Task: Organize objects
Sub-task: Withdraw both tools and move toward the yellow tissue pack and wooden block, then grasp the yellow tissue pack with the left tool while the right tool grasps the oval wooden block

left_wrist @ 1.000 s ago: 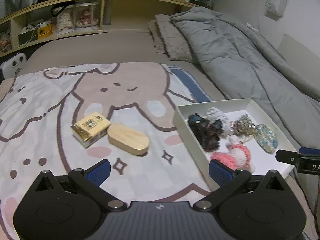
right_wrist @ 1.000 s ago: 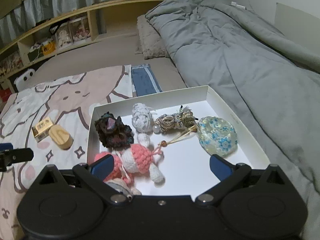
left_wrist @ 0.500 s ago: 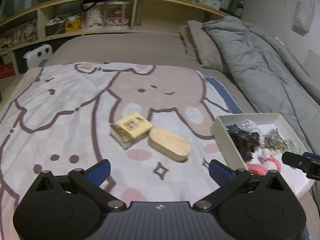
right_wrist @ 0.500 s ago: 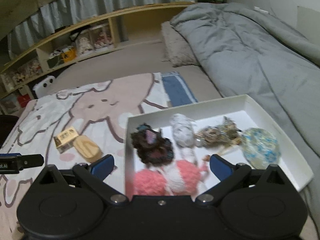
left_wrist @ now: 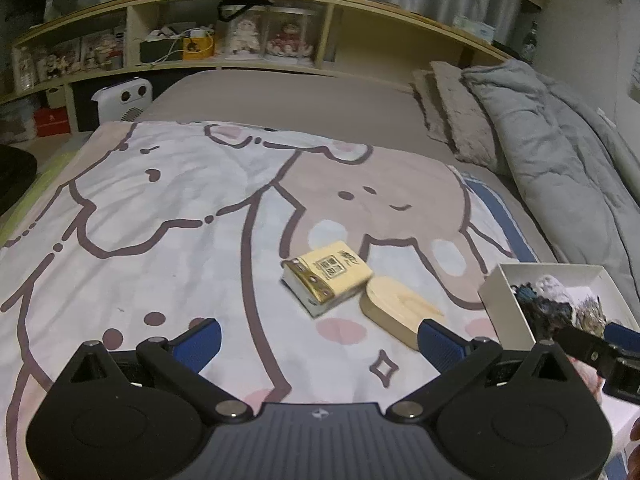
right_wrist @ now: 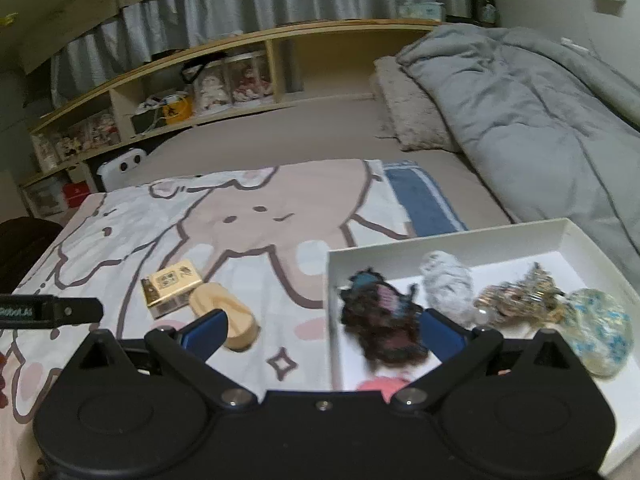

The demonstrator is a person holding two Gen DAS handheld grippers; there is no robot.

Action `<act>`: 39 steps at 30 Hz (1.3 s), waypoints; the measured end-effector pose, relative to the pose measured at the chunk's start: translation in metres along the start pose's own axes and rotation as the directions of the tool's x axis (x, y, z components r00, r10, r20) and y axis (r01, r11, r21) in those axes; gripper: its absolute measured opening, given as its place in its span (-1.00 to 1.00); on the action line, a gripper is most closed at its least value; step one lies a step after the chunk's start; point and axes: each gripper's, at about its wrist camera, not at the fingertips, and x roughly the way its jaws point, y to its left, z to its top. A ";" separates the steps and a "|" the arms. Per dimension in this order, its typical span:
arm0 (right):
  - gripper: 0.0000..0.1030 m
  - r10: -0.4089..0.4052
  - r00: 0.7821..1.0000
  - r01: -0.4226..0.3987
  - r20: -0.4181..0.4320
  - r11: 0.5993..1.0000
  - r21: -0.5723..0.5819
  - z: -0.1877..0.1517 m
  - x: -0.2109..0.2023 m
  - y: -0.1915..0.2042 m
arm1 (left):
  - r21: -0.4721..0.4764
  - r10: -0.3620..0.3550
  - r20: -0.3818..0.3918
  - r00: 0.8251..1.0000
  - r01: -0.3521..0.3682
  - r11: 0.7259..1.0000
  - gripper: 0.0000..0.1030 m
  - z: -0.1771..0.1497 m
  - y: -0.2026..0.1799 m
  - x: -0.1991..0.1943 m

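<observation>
A yellow tissue pack (left_wrist: pixel 328 276) and an oval wooden box (left_wrist: pixel 394 312) lie side by side on the cartoon blanket (left_wrist: pixel 168 208); both also show in the right wrist view, the pack (right_wrist: pixel 172 286) and the box (right_wrist: pixel 224 316). A white tray (right_wrist: pixel 452 244) at the right holds a dark knitted piece (right_wrist: pixel 380 320), a white fluffy piece (right_wrist: pixel 446 286), a gold tasselled item (right_wrist: pixel 516 298) and a blue-patterned pouch (right_wrist: pixel 600 332). My left gripper (left_wrist: pixel 316 340) is open and empty, short of the pack. My right gripper (right_wrist: pixel 324 330) is open and empty over the tray's near left edge.
A grey duvet (right_wrist: pixel 540 100) and a pillow (right_wrist: pixel 408 112) lie at the right and back. A wooden shelf (left_wrist: pixel 240 44) with dolls and clutter runs behind the bed. A white device (left_wrist: pixel 124 100) stands at the bed's far left. The tray (left_wrist: pixel 496 284) shows at the left view's right edge.
Both grippers have drawn back and swung left. The pack and wooden box now sit nearer the centre of both views, and the tray has slid to the right. Both stay open.
</observation>
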 end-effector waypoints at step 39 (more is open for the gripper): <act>0.66 0.101 0.994 -0.107 -0.036 0.953 -0.283 -0.032 0.110 0.070 | 0.023 -0.200 0.063 0.978 0.199 0.980 1.00 0.043 0.006 0.128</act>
